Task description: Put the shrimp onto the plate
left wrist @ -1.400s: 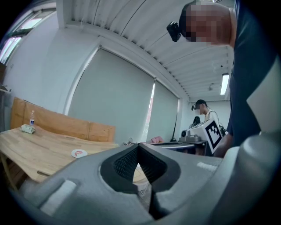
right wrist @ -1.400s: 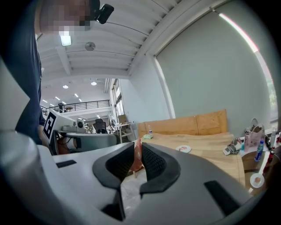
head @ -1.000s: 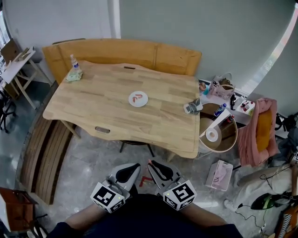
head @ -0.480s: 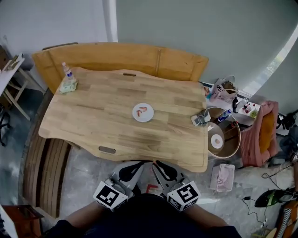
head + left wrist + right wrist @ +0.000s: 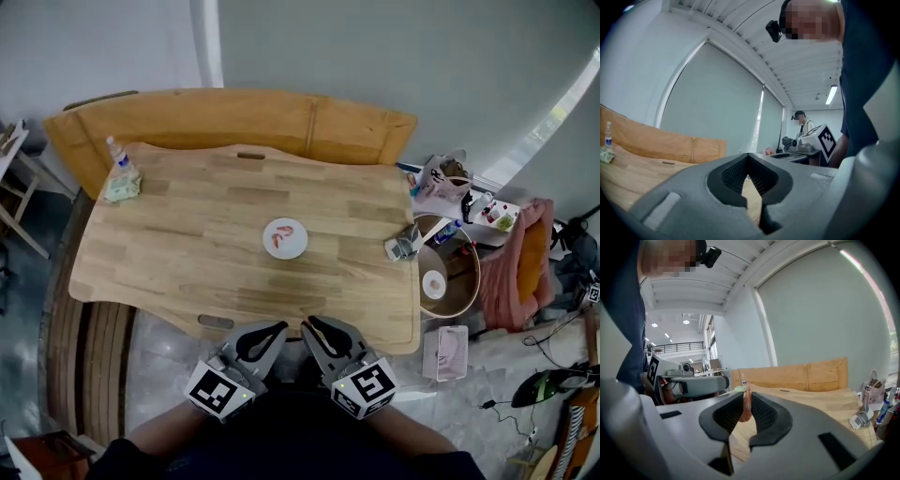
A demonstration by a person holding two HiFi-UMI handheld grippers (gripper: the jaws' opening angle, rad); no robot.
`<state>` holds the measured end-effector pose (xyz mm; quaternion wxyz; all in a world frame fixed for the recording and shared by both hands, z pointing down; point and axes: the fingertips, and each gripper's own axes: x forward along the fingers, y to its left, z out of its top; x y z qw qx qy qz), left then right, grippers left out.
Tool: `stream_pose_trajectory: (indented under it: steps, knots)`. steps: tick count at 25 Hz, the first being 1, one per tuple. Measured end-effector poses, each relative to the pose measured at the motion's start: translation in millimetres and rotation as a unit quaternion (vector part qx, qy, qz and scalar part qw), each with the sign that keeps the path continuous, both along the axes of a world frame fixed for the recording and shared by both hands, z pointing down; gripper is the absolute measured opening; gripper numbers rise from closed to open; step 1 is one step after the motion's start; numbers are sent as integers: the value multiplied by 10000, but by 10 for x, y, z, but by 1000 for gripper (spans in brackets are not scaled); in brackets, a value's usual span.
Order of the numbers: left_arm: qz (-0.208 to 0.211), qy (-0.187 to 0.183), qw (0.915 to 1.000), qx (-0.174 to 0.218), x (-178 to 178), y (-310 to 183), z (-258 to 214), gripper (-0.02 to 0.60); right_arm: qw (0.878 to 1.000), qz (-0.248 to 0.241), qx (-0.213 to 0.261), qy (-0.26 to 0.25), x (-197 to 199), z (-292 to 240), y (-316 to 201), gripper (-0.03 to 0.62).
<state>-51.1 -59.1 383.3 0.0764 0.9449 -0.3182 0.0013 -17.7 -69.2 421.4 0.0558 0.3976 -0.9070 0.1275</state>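
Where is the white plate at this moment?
In the head view, the plate sits near the middle of the wooden table, well to the left of the small grey object at the table's right edge.

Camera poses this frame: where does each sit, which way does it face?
Head view: person's head, steeply down at table; left gripper, right gripper, arms at bottom.
Left gripper view: on left gripper, along shut jaws over table; torso right.
Right gripper view: on right gripper, along jaws holding shrimp; torso left.
Shared: table, bottle.
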Motion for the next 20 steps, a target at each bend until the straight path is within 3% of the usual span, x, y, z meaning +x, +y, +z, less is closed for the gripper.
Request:
stream_pose_trajectory:
  steps: [12,20]
  knots:
    - [-387,-77,9989,-241,161,-302,41,3,9992,-393,-81,9,84,55,-508,60]
    - [-633,-109,9974,-315,90,-447,100,4,9986,-455,-125,230,114,293,-997,60]
